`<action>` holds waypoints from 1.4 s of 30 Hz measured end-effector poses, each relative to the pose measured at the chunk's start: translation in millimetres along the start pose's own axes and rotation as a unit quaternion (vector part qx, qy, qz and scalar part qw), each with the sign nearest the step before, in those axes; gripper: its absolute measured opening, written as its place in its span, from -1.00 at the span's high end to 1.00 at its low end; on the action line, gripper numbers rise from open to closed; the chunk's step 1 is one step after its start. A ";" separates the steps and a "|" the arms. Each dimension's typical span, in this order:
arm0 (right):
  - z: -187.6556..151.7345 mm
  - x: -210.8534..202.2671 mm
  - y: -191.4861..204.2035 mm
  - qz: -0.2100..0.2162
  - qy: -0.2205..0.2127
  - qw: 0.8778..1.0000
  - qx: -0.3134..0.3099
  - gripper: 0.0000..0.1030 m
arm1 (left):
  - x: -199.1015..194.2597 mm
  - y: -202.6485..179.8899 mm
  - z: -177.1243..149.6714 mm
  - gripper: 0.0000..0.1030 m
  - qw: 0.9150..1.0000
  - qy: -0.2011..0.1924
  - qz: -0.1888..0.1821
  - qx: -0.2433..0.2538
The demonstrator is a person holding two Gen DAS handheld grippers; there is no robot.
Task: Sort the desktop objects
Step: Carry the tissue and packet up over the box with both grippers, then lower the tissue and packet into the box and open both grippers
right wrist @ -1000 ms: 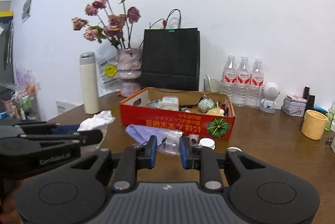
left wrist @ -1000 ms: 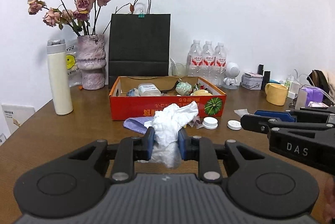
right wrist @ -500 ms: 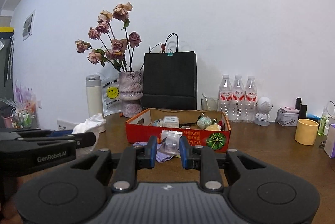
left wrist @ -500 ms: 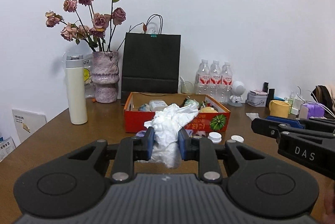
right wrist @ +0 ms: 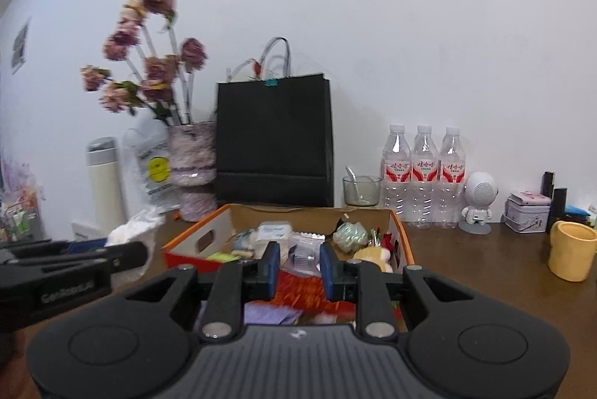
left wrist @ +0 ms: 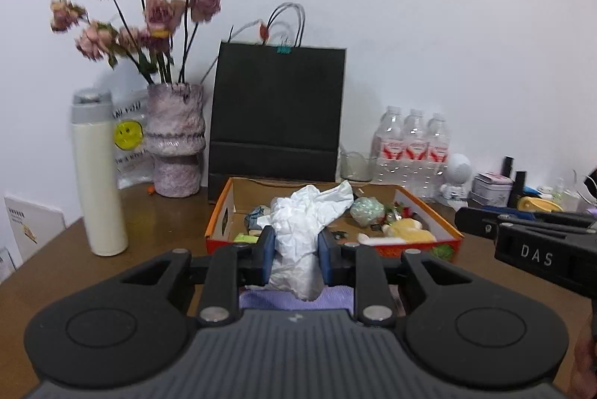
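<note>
Carrying step: the left tool (left wrist: 294,259) is clamped on a crumpled white tissue (left wrist: 304,223), the right tool (right wrist: 297,264) apparently on a small clear packet (right wrist: 304,251), both near the orange box (right wrist: 401,238) on the bench (right wrist: 485,272). Next, move each over the box's open top and release.

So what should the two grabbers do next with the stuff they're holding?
Probably carry on forward a bit, then open over the orange cardboard box. The left gripper pinches crumpled white tissue, the right gripper a small clear plastic bag, both near it.
</note>
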State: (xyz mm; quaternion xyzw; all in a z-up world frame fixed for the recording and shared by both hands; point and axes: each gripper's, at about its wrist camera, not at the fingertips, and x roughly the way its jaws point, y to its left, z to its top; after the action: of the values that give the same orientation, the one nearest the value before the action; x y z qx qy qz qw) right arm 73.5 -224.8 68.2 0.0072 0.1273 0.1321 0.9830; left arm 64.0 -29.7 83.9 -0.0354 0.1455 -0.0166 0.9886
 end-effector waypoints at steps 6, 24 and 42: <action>15.9 81.2 -18.9 -0.007 0.014 1.000 0.024 0.58 | 71.8 8.5 25.7 0.52 1.000 0.002 0.005 0.010; 91.1 279.1 -76.3 0.029 0.247 0.967 0.053 0.58 | 299.7 -11.8 85.8 0.52 0.938 0.324 -0.121 -0.036; 42.4 344.5 -88.4 0.007 0.407 0.909 0.083 0.20 | 313.9 10.4 74.4 -0.41 0.913 0.373 -0.145 -0.079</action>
State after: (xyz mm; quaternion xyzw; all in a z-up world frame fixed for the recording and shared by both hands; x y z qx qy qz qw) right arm 428.3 -219.2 19.4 0.0353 0.5272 0.1197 0.8405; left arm 386.2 -28.1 64.3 -0.1250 0.4978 -0.1606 0.8431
